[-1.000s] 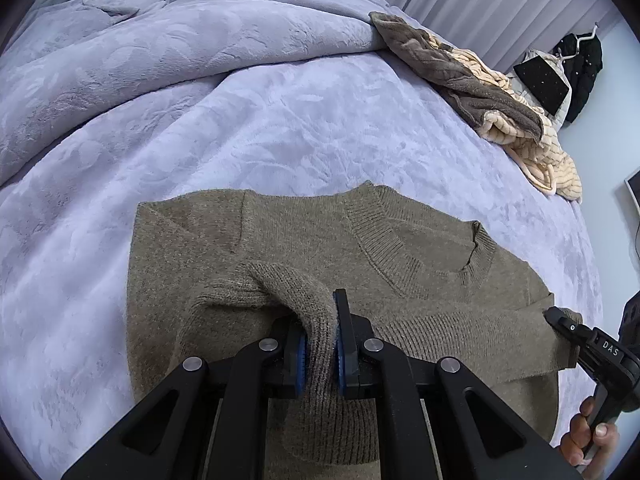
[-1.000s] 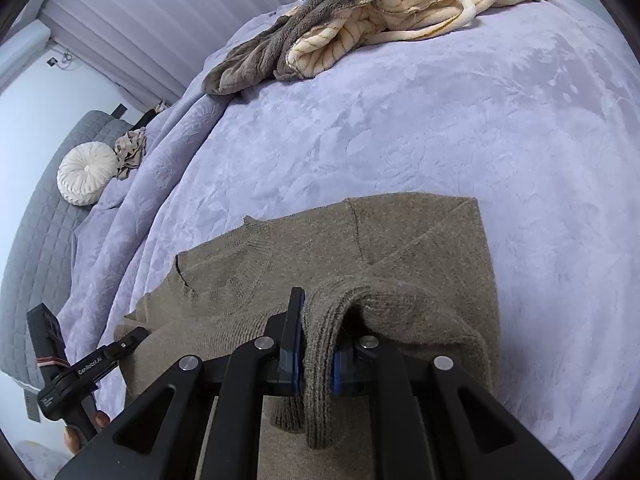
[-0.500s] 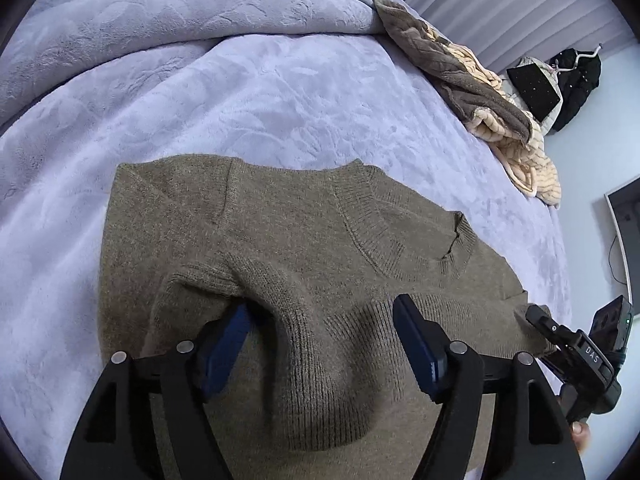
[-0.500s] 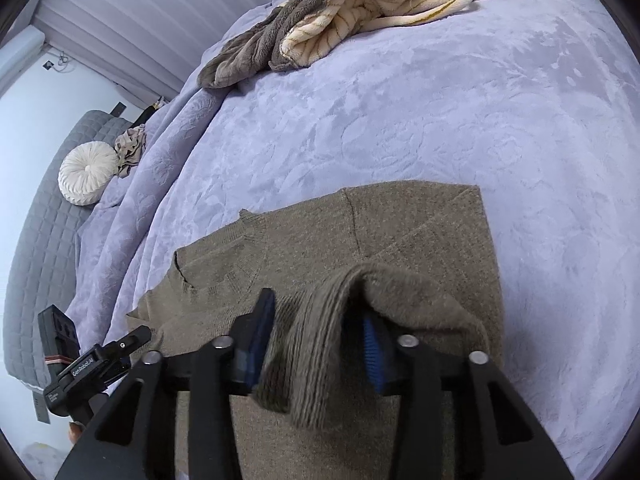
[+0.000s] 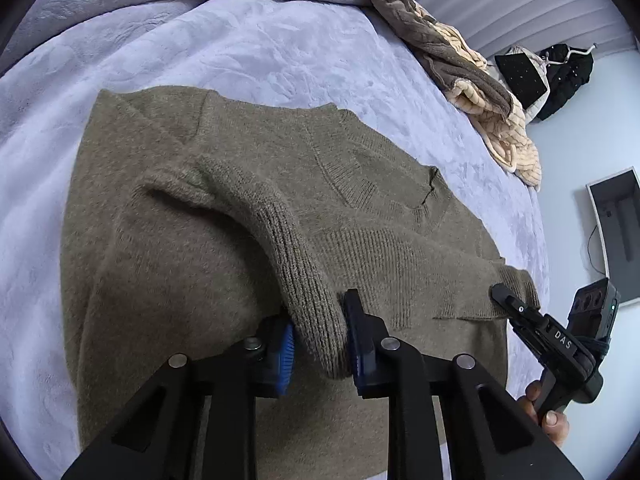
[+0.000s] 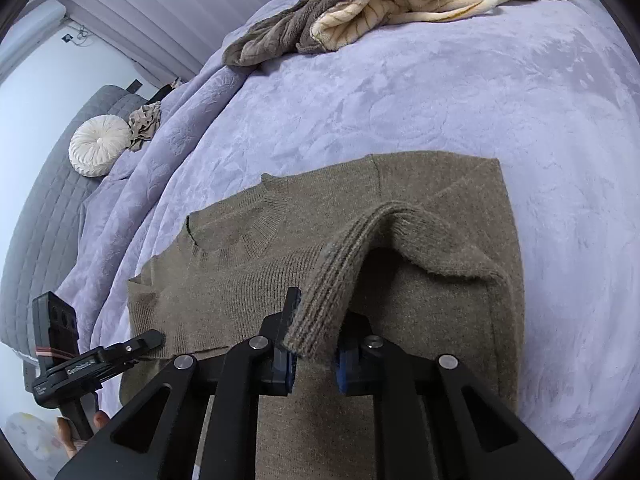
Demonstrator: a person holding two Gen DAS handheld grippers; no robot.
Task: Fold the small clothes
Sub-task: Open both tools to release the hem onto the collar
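Note:
An olive-brown knit sweater [image 5: 200,260] [image 6: 420,208] lies flat on the lavender bedspread [image 5: 280,48], collar pointing away from me. A raised ribbed fold of it stands between the blue pads of my left gripper [image 5: 316,312]. The jaws are closing, and the pads press the knit from both sides. My right gripper [image 6: 324,312] is closing the same way on another ribbed fold near the sweater's right side. Each view shows the other gripper at the sweater's far edge, held by a hand: the right gripper [image 5: 552,336] and the left gripper [image 6: 100,360].
A heap of beige striped and brown clothes [image 5: 460,64] [image 6: 380,12] lies at the bed's far side. A round white cushion [image 6: 98,146] rests by the grey headboard. A black garment [image 5: 568,76] hangs by the wall, with a dark screen [image 5: 616,232] below it.
Both grippers were shut on the ribbed folds, spread wide around them half a second ago, and have now closed on them again. The left view has tilted further down.

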